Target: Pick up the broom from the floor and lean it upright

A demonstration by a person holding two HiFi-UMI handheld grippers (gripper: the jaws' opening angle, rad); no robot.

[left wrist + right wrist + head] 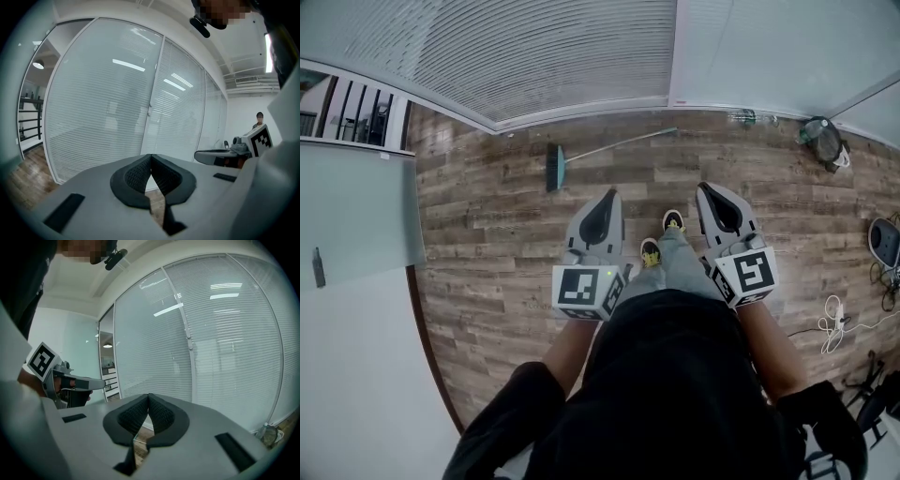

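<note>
While left tool (607, 197) and right tool (712, 190) are both closed tight and empty, broom (609, 148) lies flat on floor (487, 244) at 11 o'clock by glass wall (562, 56); likely light, stiff, head-heavy, so grip mid-handle.

The broom (611, 147) lay flat on the wood-plank floor (487, 234), not yet lifted, at the far side of the room just short of the foot of the glass wall (581, 56) with its blinds. Its teal brush head (554, 169) was at the left end, narrow and turned so that it ran near to far. From there its thin, pale handle (628, 142) stretched away to the right, slanting slightly farther off so that its tip ended closest to the base of the wall.
</note>
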